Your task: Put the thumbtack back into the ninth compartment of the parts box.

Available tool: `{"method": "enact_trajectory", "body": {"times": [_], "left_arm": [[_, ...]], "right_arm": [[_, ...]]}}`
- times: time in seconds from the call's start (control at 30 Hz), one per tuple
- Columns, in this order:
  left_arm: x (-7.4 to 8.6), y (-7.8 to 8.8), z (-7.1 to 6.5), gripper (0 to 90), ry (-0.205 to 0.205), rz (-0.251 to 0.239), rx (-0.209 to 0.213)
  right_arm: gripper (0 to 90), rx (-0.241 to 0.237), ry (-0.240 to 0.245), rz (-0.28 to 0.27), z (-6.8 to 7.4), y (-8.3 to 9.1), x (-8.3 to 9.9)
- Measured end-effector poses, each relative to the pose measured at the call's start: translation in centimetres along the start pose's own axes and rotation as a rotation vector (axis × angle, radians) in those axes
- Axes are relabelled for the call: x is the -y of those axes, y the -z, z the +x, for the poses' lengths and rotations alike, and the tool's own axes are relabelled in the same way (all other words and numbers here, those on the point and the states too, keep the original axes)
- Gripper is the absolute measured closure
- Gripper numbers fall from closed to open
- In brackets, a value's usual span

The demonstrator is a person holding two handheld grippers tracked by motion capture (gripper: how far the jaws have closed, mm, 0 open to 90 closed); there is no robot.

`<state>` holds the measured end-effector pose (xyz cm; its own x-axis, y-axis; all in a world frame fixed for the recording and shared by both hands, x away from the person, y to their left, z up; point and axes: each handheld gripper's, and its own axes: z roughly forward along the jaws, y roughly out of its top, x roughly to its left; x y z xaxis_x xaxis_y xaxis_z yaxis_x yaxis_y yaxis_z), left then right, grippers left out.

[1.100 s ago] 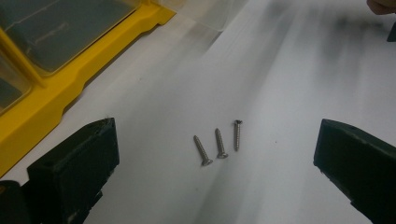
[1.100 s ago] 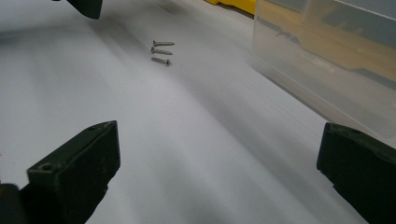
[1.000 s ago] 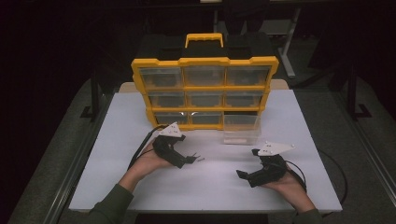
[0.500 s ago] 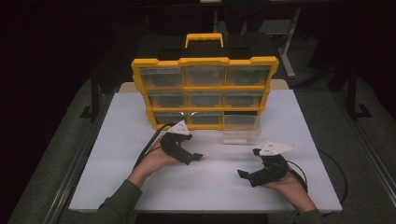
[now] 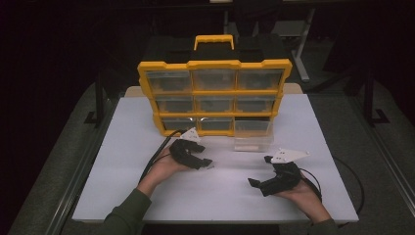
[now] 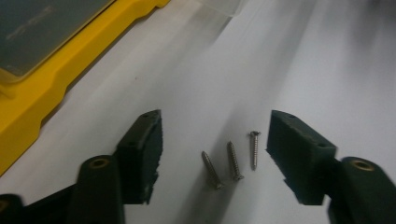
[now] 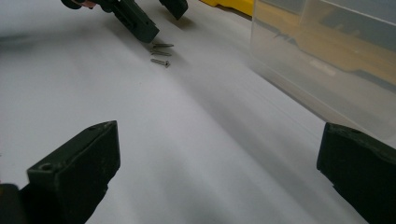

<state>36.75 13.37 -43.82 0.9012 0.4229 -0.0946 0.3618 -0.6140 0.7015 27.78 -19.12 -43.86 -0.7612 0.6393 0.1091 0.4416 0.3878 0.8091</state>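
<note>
A white tabletop [image 5: 122, 147] in a dark room carries three small silver screws [image 6: 231, 158], which lie side by side on the bare surface between the jaws of the left gripper [image 6: 215, 140]. Those jaws have just been closing around them but do not touch them yet. A clear plastic drawer [image 7: 327, 60] stands just beyond, in front of a yellow organiser case with clear drawers [image 5: 215, 95]. The right gripper [image 7: 219, 158] rests well apart, its jaws spread wide over empty table.
</note>
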Motion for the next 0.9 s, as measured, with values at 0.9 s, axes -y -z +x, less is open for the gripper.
{"method": "enact_trajectory", "body": {"times": [0.9], "left_arm": [[0.05, -0.65, -0.05, 77.7, 0.037, 0.103, 0.007]], "right_arm": [[0.0, 0.002, -0.001, 0.0, -0.05, 0.07, 0.05]]}}
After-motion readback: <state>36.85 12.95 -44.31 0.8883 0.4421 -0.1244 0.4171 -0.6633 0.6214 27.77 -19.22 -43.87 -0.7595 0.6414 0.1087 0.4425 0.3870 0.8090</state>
